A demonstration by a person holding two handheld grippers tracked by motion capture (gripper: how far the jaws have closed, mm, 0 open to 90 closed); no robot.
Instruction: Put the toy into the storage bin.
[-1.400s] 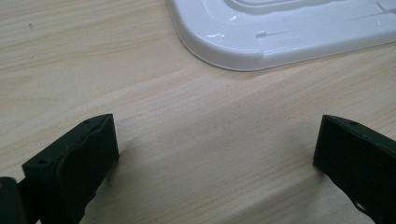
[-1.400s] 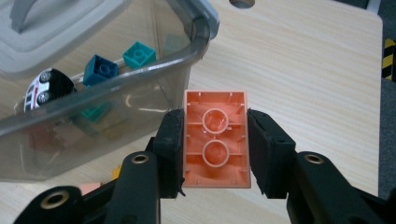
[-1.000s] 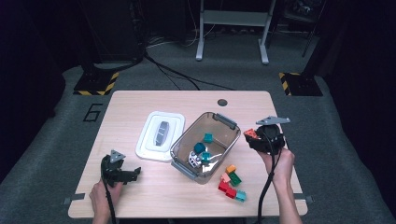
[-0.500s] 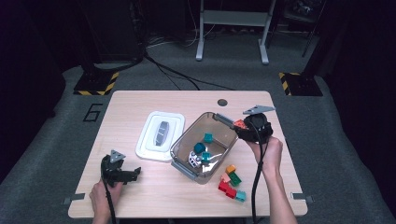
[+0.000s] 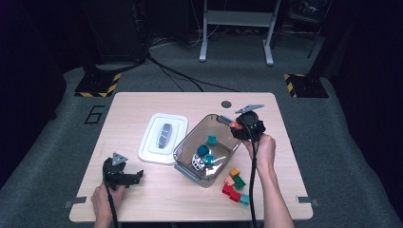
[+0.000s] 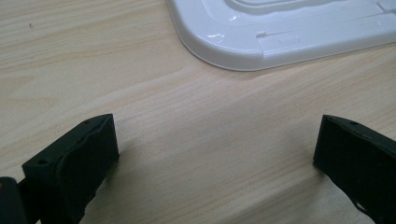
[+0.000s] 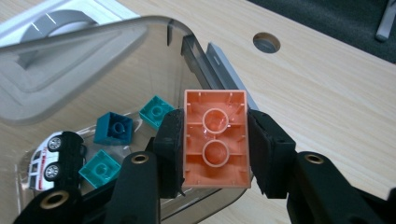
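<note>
Right tongs were clamped on an orange block, held over the rim of the clear box. Left tongs stood wide apart, nothing between them, low over the table. Farther off lay the white lid.

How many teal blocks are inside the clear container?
3 in the clear container: one nearest the peach block in the right gripper, one darker, one beside the toy car.
</note>
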